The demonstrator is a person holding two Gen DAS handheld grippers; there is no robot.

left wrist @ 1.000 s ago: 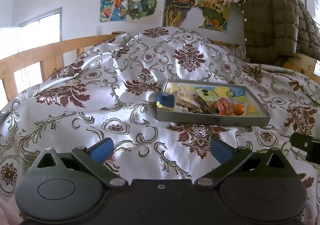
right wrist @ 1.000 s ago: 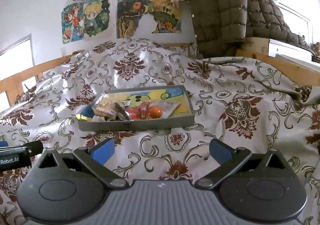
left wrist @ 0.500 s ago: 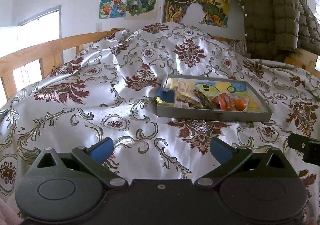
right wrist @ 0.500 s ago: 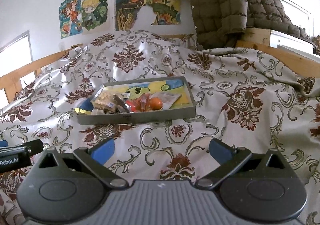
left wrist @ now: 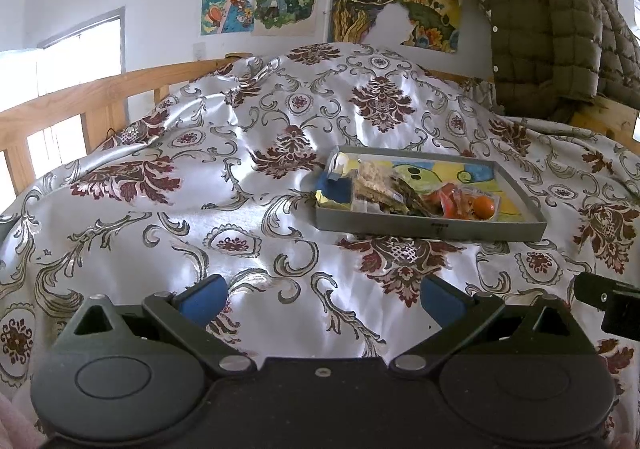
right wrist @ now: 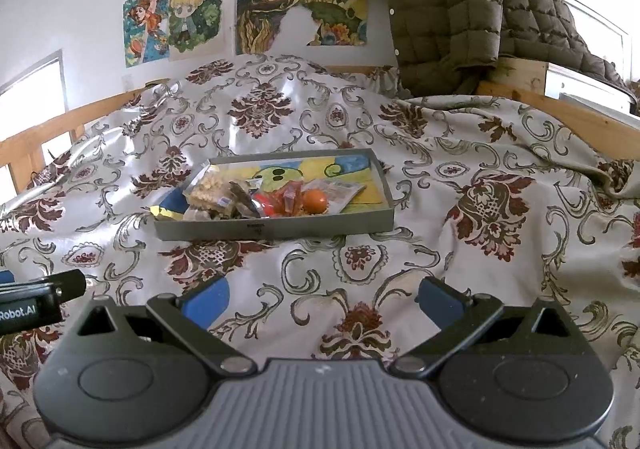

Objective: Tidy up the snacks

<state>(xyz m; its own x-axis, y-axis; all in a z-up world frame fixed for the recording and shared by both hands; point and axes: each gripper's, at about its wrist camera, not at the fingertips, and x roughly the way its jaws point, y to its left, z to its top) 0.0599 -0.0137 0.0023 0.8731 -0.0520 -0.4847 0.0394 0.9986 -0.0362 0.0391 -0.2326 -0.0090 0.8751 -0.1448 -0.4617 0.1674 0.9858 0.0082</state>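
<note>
Bed (left wrist: 192, 217) under a satin damask cover (right wrist: 460, 249) fills the room's middle; wooden rail at 9 o'clock, quilted coat (left wrist: 552, 37) slung at 1 o'clock, cartoon posters (right wrist: 256, 5) on the wall at 12. Grey tray (right wrist: 280, 230) sits flat on the cover at 12 o'clock from both grippers, well apart from them. Snacks (right wrist: 256, 199) are heaped in its left half: blue packet at the 9 o'clock end, pale crumbly packs, dark wrappers, red wrappers, an orange ball (right wrist: 315, 201) near centre; right half of the tray bare, its printed floor showing. No snack seen loose on the cover. Left gripper (left wrist: 320, 301) spread wide, holding nothing, low over the cover; right gripper (right wrist: 322, 299) likewise spread and holding nothing. Judgement: this fits either a jumble awaiting sorting inside the tray or gathering just done; the pictures don't settle which, so no next move can be named.
</note>
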